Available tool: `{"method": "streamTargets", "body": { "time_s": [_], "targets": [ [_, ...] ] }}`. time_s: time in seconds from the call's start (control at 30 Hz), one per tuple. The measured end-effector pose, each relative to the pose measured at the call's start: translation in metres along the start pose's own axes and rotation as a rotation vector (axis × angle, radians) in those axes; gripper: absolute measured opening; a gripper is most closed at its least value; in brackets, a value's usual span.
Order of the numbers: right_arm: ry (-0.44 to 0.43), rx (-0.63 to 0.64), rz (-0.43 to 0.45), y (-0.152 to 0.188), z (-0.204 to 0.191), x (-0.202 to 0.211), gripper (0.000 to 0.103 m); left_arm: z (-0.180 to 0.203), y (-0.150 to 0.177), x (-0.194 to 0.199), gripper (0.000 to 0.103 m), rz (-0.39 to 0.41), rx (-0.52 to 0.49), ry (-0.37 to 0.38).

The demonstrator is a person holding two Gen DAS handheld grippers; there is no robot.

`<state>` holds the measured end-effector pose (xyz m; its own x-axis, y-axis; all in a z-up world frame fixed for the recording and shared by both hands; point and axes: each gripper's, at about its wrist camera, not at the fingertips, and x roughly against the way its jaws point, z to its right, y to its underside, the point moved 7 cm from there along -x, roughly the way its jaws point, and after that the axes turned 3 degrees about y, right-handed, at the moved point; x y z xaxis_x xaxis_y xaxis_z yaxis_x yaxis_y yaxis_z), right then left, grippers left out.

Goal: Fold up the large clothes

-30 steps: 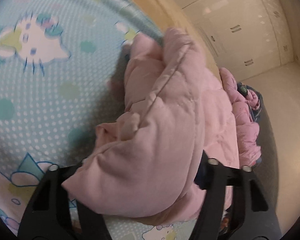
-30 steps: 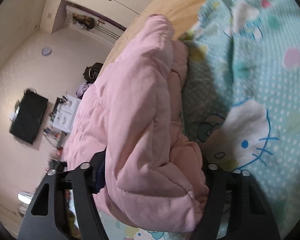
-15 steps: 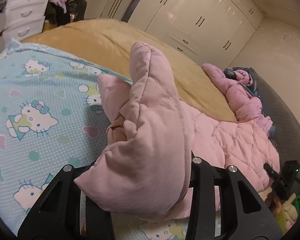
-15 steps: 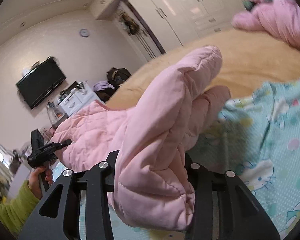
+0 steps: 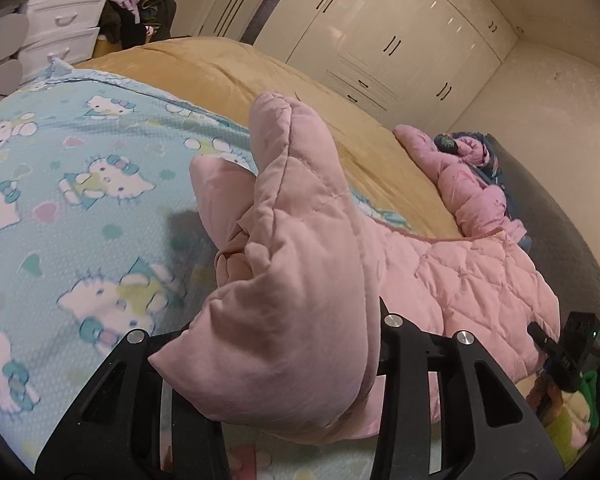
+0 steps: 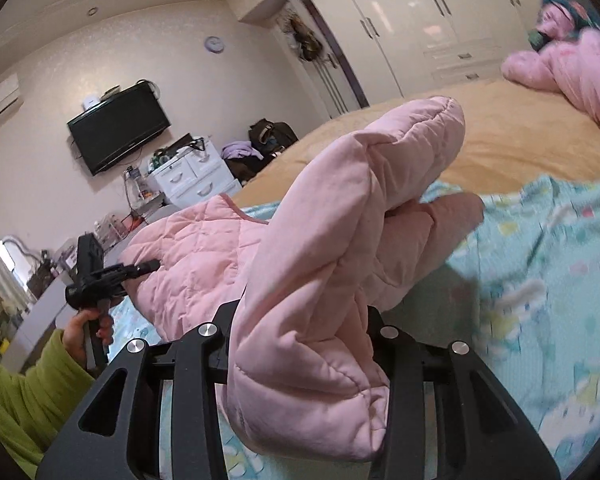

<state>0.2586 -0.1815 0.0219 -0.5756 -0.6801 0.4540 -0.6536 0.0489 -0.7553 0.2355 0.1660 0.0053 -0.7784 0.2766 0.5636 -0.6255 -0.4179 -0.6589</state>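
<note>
A pink quilted jacket lies on a light-blue cartoon-cat blanket spread over the bed. My left gripper is shut on a thick padded fold of it, which stands up in front of the camera. My right gripper is shut on another puffy fold of the jacket, lifted off the blanket. In the right wrist view the left gripper shows at the left, held by a hand in a green sleeve. The right gripper appears at the right edge of the left wrist view.
A tan cover lies over the far half of the bed. A second pink garment is heaped at its far corner. White wardrobes, a white chest of drawers and a wall-mounted TV line the room.
Both grippers narrowed onto the jacket folds, then rose off the blanket with them and rolled upright. The views swung from the blanket up to the room.
</note>
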Motion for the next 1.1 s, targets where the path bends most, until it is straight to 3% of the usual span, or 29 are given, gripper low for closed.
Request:
{"method": "streamTargets", "body": {
  "time_s": [0.4, 0.87, 1.03, 1.1],
  "targets": [
    [0.027, -0.153, -0.06, 0.031, 0.023, 0.01, 0.037, -0.014, 0.035, 0.012, 0.031, -0.018, -0.028, -0.056],
    [0.134, -0.318, -0.131, 0.064, 0.072, -0.007, 0.04, -0.031, 0.046, 0.001, 0.035, -0.047, -0.042, -0.112],
    [0.247, -0.304, -0.189, 0.074, 0.077, -0.017, 0.051, -0.037, 0.048, -0.004, 0.039, -0.06, -0.034, -0.117],
    [0.286, -0.326, -0.211, 0.08, 0.082, -0.02, 0.065, -0.038, 0.048, -0.005, 0.04, -0.065, -0.033, -0.116]
  ]
}}
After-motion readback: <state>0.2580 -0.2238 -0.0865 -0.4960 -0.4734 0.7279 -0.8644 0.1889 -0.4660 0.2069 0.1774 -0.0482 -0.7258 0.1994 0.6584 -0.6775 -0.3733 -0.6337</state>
